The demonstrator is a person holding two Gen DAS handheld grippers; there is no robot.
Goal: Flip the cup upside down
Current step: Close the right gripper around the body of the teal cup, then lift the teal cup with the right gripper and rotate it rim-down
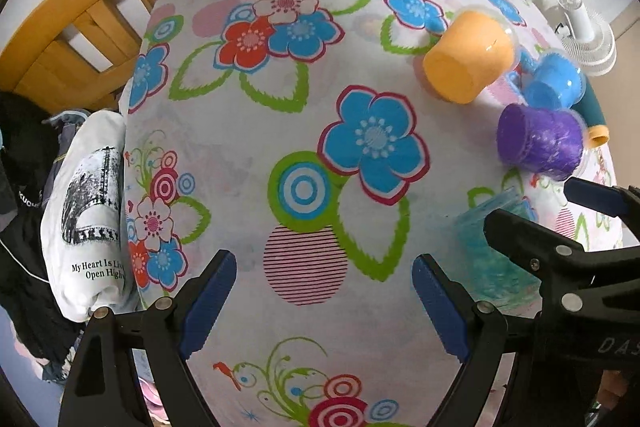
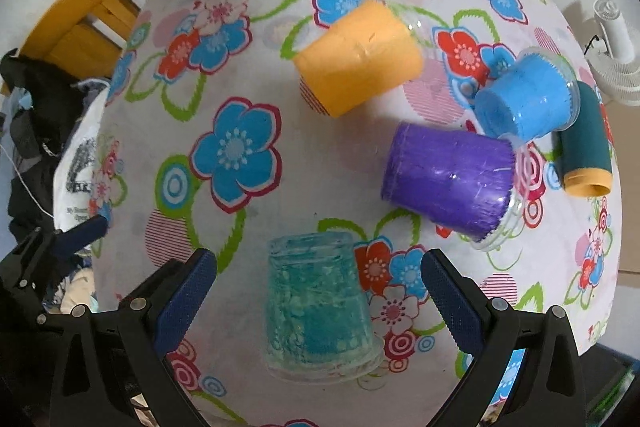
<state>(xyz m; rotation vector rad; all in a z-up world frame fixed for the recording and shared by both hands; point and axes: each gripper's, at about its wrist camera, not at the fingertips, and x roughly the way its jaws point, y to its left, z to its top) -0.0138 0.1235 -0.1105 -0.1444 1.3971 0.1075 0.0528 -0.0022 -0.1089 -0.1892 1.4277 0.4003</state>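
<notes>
Teal cup inverted between our right gripper's fingers

We see the teal cup mouth-down, axis vertical, near on the tablecloth; right gripper spread, untouching; left gripper spread, empty.

Orange cup, purple cup, floral tablecloth

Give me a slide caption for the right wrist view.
Open right gripper straddles an upside-down teal cup on the floral tablecloth.

Both wrist views downward, table shared (close)
</notes>
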